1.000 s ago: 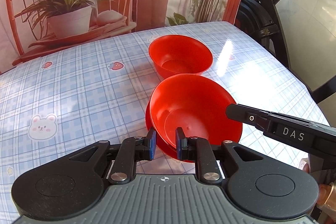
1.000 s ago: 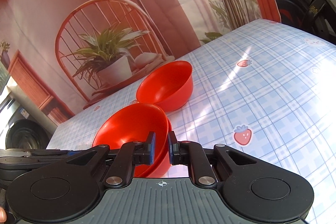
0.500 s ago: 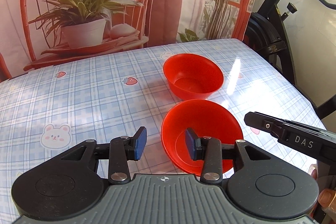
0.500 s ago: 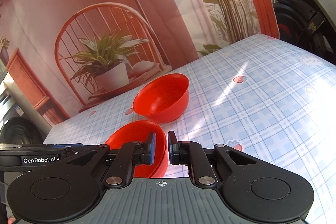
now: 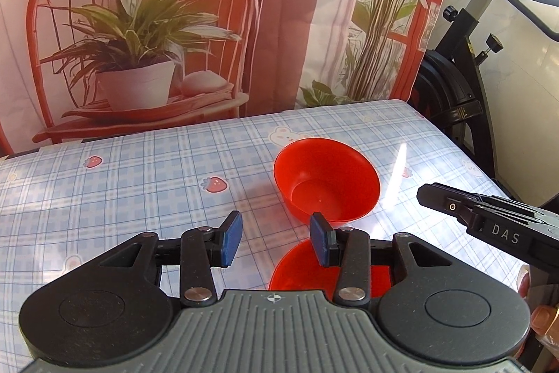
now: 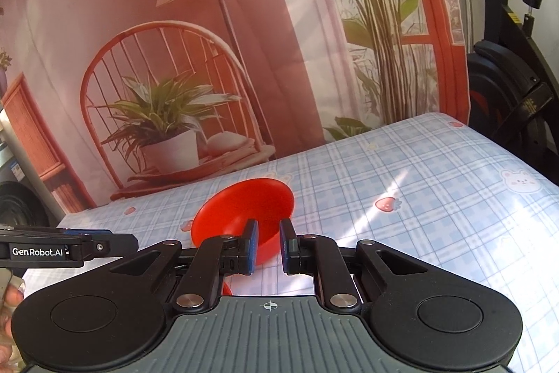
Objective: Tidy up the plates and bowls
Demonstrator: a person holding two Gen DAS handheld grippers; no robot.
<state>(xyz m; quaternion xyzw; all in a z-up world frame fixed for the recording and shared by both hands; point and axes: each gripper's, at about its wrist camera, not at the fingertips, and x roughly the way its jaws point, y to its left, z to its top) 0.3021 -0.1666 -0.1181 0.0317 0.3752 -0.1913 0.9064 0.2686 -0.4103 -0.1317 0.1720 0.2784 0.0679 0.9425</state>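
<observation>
A red bowl [image 5: 326, 180] stands upright on the checked tablecloth, ahead of my left gripper [image 5: 276, 238], which is open and empty. A second red bowl [image 5: 297, 271] sits nearer, mostly hidden under the left gripper's right finger. In the right wrist view the far bowl [image 6: 241, 212] lies just beyond my right gripper [image 6: 268, 245], whose jaws stand slightly apart with nothing between them. A sliver of the near bowl [image 6: 226, 288] shows under it. The right gripper's side [image 5: 489, 222] shows in the left wrist view.
The table [image 5: 122, 191] has a blue plaid cloth with strawberries and bears. A printed backdrop [image 5: 174, 23] hangs behind its far edge. An exercise bike [image 5: 464, 65] stands beyond the right edge. The left gripper's side [image 6: 66, 249] shows at left in the right wrist view.
The left gripper let go of the near bowl's rim, opened wide, and pulled back and up. The right gripper also drew back and up, and its jaws parted slightly.
</observation>
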